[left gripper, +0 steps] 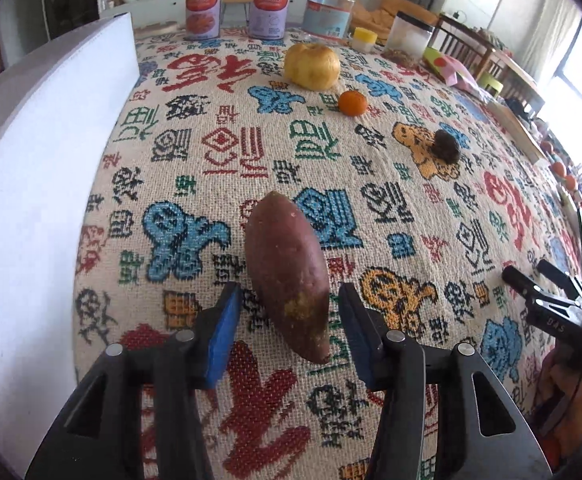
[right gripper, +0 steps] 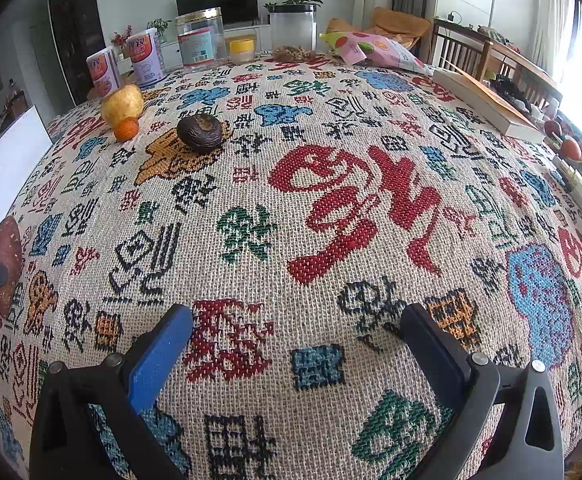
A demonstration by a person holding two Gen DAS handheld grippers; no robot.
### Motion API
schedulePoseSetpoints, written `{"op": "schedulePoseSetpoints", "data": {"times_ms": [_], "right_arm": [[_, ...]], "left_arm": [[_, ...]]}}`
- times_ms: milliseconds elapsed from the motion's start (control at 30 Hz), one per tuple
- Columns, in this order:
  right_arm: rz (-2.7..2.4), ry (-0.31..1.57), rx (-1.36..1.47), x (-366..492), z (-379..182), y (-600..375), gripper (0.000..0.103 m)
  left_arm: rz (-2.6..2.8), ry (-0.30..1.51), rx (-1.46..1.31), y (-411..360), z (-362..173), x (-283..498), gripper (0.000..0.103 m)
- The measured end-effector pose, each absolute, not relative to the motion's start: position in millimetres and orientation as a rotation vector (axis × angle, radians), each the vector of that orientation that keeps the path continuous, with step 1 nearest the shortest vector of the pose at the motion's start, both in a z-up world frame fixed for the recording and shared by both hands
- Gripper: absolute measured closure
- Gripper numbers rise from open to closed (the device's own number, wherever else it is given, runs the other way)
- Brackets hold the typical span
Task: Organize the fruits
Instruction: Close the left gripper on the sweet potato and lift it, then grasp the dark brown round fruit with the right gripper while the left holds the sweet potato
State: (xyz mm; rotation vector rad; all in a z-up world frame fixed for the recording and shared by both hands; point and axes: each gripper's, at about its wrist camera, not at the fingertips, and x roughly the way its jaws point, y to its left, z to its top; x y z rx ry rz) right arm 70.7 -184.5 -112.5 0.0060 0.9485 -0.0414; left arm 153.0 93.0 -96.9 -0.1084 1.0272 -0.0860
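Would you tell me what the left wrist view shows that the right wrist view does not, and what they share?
Only the left wrist view shows the left gripper with its pads either side of the sweet potato, not pressing it. Only the right wrist view shows the right gripper's open pads over bare cloth, and the pink snack bag whole. Both show the yellow fruit, the small orange and the dark wrinkled fruit.

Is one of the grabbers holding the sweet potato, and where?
Neither holds anything. The sweet potato lies between the left hand-held gripper's open pads, which do not touch it. The right hand-held gripper is open over bare cloth.
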Motion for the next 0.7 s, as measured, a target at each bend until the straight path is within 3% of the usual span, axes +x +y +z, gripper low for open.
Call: {"op": "schedulePoseSetpoints", "data": {"times_ms": [33,67,200,333,700], "right_arm": [[-0.041,0.948,0.006,71,-113,-184,0.0],[-0.041,0.948,0.006,71,-113,-184,0.0],[-0.041,0.949,0.006,71,-112,-185,0.0],[-0.041,0.948,0.006,71,-113,-184,0.0],[-0.037,0.948,0.01,70,-112,-184,0.0]], "left_arm": [[-0.06,1.008,-0.102,93,-98,151,0.014],[-0.04,0.981,-0.099,91,-98,150,0.011],[0.013,0.971,-0.055,81,-111,160,0.011],[0.101,0.938,-0.027,80,-120,163,0.001],[0.118,0.933,-0.049,83,-122,163,0.0]]}}
